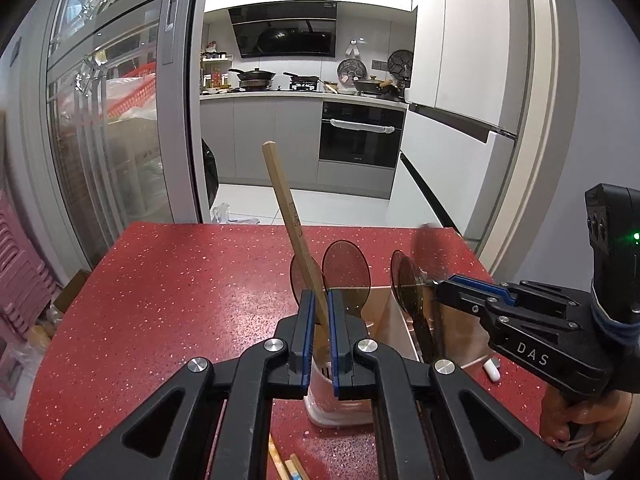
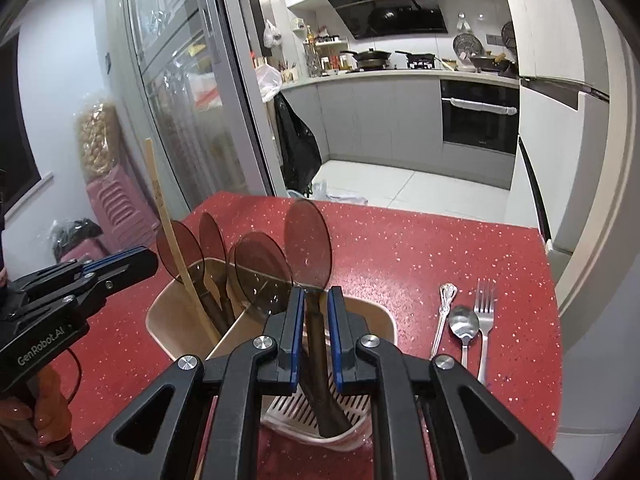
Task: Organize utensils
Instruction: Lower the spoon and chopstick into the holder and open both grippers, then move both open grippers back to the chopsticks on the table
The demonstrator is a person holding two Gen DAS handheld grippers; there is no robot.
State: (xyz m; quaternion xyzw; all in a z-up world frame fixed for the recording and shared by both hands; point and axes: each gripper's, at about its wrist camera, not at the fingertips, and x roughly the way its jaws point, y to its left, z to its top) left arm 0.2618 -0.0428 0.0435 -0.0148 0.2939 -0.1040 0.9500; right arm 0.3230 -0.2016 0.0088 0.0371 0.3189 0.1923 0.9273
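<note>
- Left wrist view first: my left hand-held gripper [image 1: 319, 300] is clamped on a wooden chopstick [image 1: 290, 220], which runs up and to the left out of the jaws, with its lower end down in the left compartment of the utensil holder [image 2: 160, 312].
- Seems like the step on this side is dropping that stick into the holder. I'd keep it close to upright and only let go once the tip is well inside, otherwise it could tip over the rim. More chopsticks [image 1: 286, 466] lie on the red desk [image 1: 160, 300] just under the gripper, so I guess this side has more trips coming.
- In the middle, a few brown translucent spoons [image 2: 260, 268] already stand bowl-up in the holder, crowded near the chopstick. Worth easing in slowly so I don't knock them.
- Right wrist view: my right hand-held gripper [image 2: 314, 316] has the dark handle of another brown spoon [image 2: 308, 244] between its pads. The jaws look narrowly parted and I can't tell for sure if they're pressing on it or just off it. The handle's foot rests on the slotted floor of the right compartment, directly below the jaws, so it looks basically placed.
- If I'm releasing, I'd open gently and back straight up and out so the spoon leans on the wall instead of flopping.
- Far right on the desk, well apart from the holder: an ornate metal handle [image 2: 444, 312], a metal spoon [image 2: 464, 328] and a fork [image 2: 485, 320], not yet sorted.
</note>
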